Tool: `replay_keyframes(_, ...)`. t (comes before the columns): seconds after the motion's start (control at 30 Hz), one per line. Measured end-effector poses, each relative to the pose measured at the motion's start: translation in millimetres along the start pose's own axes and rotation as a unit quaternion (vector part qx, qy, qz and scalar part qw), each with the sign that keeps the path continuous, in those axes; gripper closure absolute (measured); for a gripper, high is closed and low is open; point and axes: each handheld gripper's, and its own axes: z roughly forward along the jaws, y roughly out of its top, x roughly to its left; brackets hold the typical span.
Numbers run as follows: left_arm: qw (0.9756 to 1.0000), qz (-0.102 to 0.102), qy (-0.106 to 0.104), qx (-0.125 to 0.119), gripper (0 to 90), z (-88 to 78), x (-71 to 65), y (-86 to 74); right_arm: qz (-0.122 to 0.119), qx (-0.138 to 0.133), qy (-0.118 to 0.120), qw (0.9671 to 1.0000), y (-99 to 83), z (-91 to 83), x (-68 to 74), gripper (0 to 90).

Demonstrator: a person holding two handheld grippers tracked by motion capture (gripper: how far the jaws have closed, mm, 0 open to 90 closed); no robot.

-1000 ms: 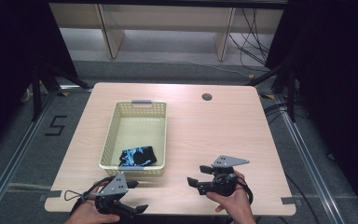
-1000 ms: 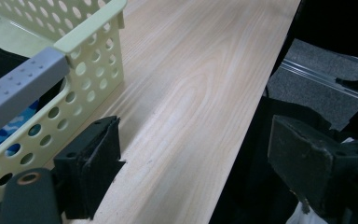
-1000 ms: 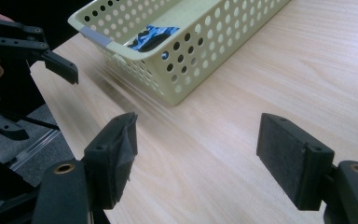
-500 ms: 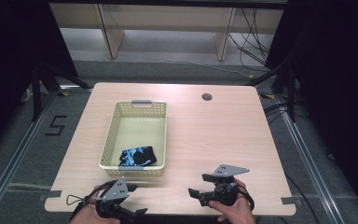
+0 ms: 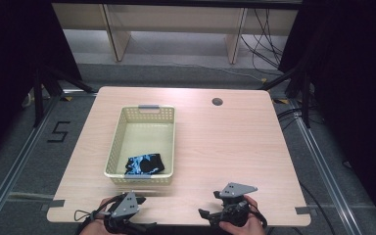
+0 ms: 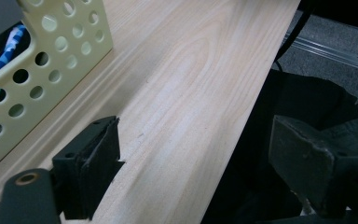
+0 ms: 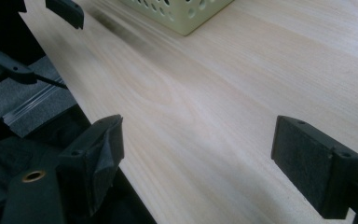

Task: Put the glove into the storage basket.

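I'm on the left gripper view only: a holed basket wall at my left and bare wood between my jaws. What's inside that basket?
Observer: One dark cloth with blue-and-white print, bunched at the near end of the basket; the far end is bare.
Operator: Where's the right gripper?
Observer: The right gripper sits at the near edge of the table, to the right of the basket, held in a hand. Its jaws are open, with bare wood between them.
Operator: Anything else on the table?
Observer: Nothing loose that I can see; there is a round hole in the far right part of the top.
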Motion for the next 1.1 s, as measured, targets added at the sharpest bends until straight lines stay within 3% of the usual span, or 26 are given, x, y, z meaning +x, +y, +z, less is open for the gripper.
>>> replay_keyframes(0.03,0.9999,-0.009,0.003,-0.010,16.3,-0.2,-1.1,0.1,0.001,0.002,0.002,1.0000,-0.8,-0.4,0.3,17.6)
replay_keyframes(0.1,1.0000,-0.005,0.006,-0.005,16.3,-0.9,1.0,0.5,0.019,-0.001,0.017,0.9997,-3.2,-0.9,3.6,17.6)
replay_keyframes(0.23,0.9999,-0.014,0.003,-0.008,16.3,-1.1,0.5,0.4,0.005,0.004,0.008,1.0000,-5.0,-1.9,2.2,17.6)
replay_keyframes(0.3,1.0000,-0.006,0.007,-0.003,16.3,-1.0,1.8,0.2,0.005,0.002,0.018,0.9998,-5.4,-1.1,2.3,17.6)
replay_keyframes(0.37,0.9999,-0.007,0.006,-0.004,16.3,-0.9,1.8,0.2,0.005,0.002,0.007,1.0000,-6.1,-1.7,3.0,17.6)
replay_keyframes(0.43,0.9999,-0.005,0.008,-0.005,16.3,-1.6,2.1,0.4,0.003,0.005,0.020,0.9998,-6.0,-1.1,1.7,17.6)
replay_keyframes(0.53,0.9998,-0.013,0.003,-0.013,16.3,-1.1,0.9,0.4,0.003,0.004,0.019,0.9998,-6.1,-1.0,1.6,17.6)
replay_keyframes(0.67,0.9999,-0.011,0.005,-0.010,16.3,-1.5,1.6,0.4,0.002,0.007,0.007,1.0000,-6.4,-1.5,2.2,17.6)
replay_keyframes(1.03,0.9999,-0.004,0.009,-0.003,16.3,-1.5,2.8,0.4,-0.003,0.005,0.004,1.0000,-6.6,-1.3,0.4,17.6)
replay_keyframes(1.1,0.9999,-0.015,0.003,-0.009,16.3,-0.9,1.7,0.2,-0.002,0.006,0.003,1.0000,-6.7,-1.4,0.0,17.5)
